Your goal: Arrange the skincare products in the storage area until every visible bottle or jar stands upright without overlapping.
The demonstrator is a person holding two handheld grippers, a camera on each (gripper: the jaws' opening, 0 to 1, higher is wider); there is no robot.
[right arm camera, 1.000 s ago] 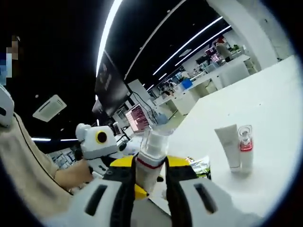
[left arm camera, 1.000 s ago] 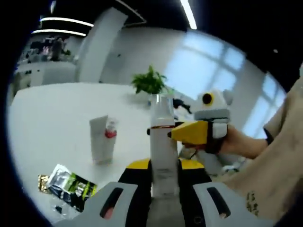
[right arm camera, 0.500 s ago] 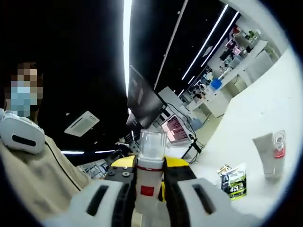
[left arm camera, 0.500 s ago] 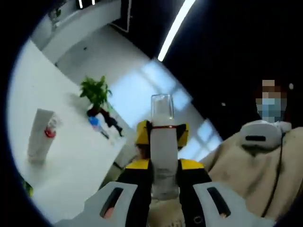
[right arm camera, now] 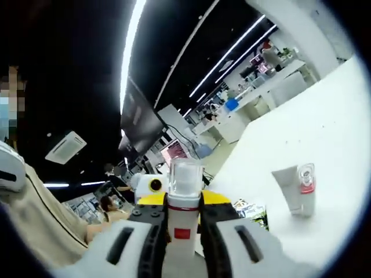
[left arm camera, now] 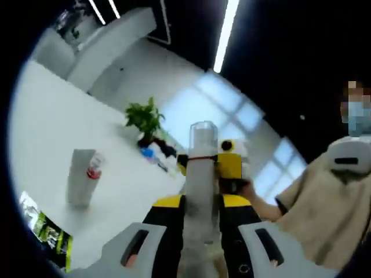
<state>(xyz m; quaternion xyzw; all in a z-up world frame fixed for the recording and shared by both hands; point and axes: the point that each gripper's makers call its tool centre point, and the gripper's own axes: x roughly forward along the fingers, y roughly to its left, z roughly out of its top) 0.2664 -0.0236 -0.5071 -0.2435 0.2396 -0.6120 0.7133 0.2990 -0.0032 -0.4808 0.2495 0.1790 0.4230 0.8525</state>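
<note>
the pump bottle (left arm camera: pixel 199 191) is off the worktop (left arm camera: pixel 52 133), lifted in the air and clamped from two sides: the left hand-held gripper (left arm camera: pixel 200 214) has its jaws closed on the lower body, and the right hand-held gripper (right arm camera: pixel 182 223) has its jaws closed on the same bottle (right arm camera: pixel 183 229) just under the red band and clear cap. in the left gripper view the yellow front of the right hand-held gripper sits just beside the bottle's neck, with a person's hand (left arm camera: pixel 249 194) behind it.

the main risk is judged to come from this double hold. if either hand twists or pulls while both jaws are tight, the smooth bottle could slip, tilt in the jaws, or pop its clear cap. if both let go together, it drops onto the worktop and ends up lying down.

a white tube (left arm camera: pixel 78 176) and a small red-collared bottle (left arm camera: pixel 94 174) stand upright, touching or nearly so, on the worktop well away from the held bottle; in the right gripper view the tube (right arm camera: pixel 288 188) and small bottle (right arm camera: pixel 305 186) stand the same way. setting the pump bottle down too close to that pair could knock one over or leave things overlapping.

some green and silver sachets (left arm camera: pixel 43 229) lie flat on the worktop on the nearer side of the tube; landing the bottle's base on them would likely leave it tilted.
</note>
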